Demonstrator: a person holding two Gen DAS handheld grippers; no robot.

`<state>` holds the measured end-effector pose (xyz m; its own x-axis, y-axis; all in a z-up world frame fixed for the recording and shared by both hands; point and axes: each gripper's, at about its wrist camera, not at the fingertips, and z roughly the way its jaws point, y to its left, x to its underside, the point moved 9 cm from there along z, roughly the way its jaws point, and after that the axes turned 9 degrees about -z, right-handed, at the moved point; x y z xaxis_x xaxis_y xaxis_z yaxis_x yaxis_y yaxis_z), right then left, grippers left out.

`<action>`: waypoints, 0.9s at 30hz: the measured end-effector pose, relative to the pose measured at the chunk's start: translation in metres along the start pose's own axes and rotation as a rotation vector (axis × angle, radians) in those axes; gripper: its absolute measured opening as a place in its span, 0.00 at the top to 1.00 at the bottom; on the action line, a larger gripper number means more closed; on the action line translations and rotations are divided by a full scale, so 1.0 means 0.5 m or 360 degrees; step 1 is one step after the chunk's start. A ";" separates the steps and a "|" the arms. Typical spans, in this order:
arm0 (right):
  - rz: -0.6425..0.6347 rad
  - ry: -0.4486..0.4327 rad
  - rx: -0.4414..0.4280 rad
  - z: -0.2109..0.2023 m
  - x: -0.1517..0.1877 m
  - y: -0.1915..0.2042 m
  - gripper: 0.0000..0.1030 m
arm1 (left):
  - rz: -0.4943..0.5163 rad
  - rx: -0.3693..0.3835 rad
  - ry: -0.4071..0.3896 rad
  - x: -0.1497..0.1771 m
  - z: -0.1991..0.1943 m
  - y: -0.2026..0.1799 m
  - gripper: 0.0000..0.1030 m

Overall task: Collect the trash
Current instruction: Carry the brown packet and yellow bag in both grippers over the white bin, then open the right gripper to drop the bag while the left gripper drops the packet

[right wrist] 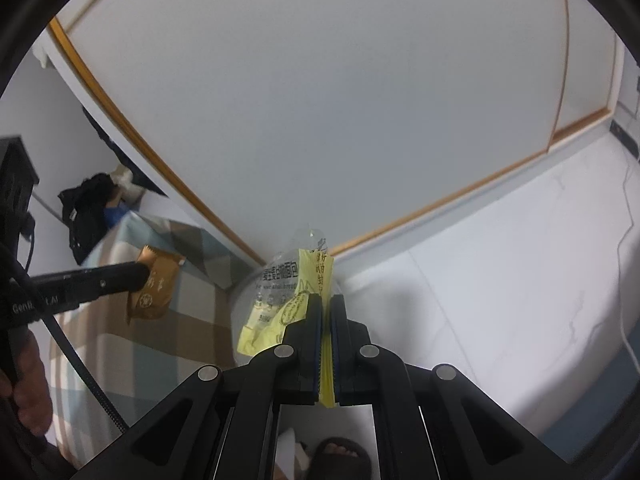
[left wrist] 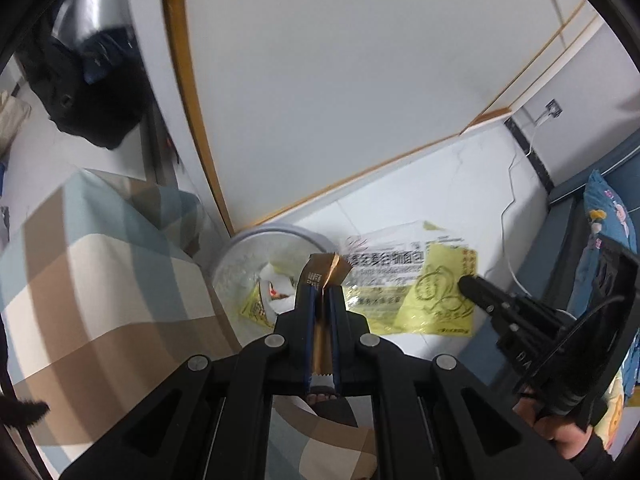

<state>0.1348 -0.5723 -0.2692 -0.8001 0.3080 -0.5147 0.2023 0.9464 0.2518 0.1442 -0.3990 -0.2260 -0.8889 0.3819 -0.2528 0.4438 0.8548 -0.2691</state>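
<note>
My left gripper (left wrist: 322, 290) is shut on a gold-brown snack wrapper (left wrist: 326, 270), which hangs over a round white bin (left wrist: 280, 233). The bin has a clear liner and holds paper and yellow scraps. To the right, my right gripper (left wrist: 466, 284) is shut on a clear and yellow bread bag (left wrist: 420, 280), held beside the bin. In the right wrist view the right gripper (right wrist: 326, 300) pinches the bread bag (right wrist: 304, 280), which hides most of the bin. The left gripper (right wrist: 142, 272) comes in from the left with the gold wrapper (right wrist: 154, 290).
A checked bed cover (left wrist: 100, 260) lies left of the bin. A white panel with wood trim (left wrist: 320, 80) stands behind it. White floor tiles (left wrist: 460, 184) carry a white cable (left wrist: 512, 200). A blue pillow (left wrist: 604, 216) sits right. A foot in a black slipper (right wrist: 338, 452) is below.
</note>
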 end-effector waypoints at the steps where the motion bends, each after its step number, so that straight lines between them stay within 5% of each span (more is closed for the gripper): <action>1: 0.0008 0.0034 -0.0003 0.019 0.005 0.000 0.97 | 0.0005 -0.0015 0.0017 0.000 0.011 0.000 0.97; 16: 0.0105 0.0364 -0.0200 0.208 0.075 0.041 0.91 | -0.0029 -0.0125 0.0221 -0.007 0.089 0.001 0.97; 21: 0.0169 0.0341 -0.0288 0.216 0.078 0.041 0.67 | -0.0060 -0.0126 0.0251 -0.008 0.097 0.017 0.97; 27: 0.0216 0.0301 -0.0286 0.200 0.085 0.018 0.58 | -0.0101 -0.0124 0.0305 0.001 0.109 0.026 0.96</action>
<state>0.1591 -0.5411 -0.3709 -0.8670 0.3911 -0.3087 0.2250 0.8601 0.4579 0.1556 -0.4066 -0.2805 -0.9235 0.3797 -0.0544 0.3825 0.9011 -0.2045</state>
